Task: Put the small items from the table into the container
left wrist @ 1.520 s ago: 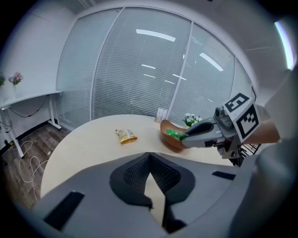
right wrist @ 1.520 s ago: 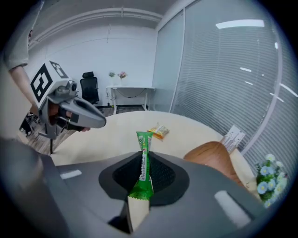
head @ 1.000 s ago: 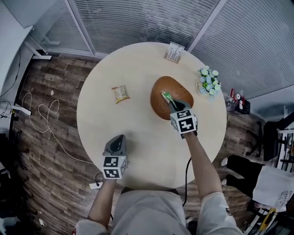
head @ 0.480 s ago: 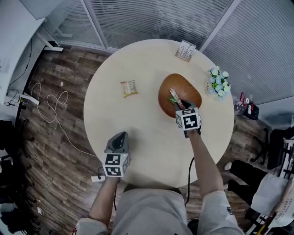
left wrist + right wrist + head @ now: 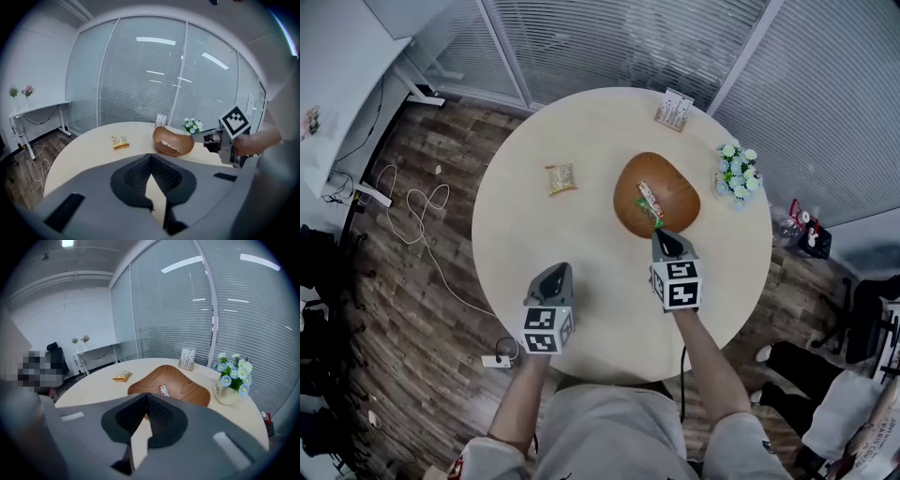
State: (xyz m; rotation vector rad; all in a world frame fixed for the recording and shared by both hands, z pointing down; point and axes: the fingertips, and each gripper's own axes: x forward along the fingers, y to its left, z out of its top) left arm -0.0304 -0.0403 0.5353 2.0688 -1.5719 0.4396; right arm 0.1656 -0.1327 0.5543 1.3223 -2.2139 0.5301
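Snack bar [image 5: 649, 201] now lying in wooden bowl [image 5: 681, 191]. Right gripper [image 5: 661, 235] back toward near edge of table [image 5: 581, 234], jaws together, empty. Left gripper [image 5: 554, 273] closed too.

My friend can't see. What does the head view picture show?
From above: a round table holds a wooden bowl with a snack bar inside; a yellow snack packet lies to its left. The left gripper and right gripper hover nearby, shut and empty.
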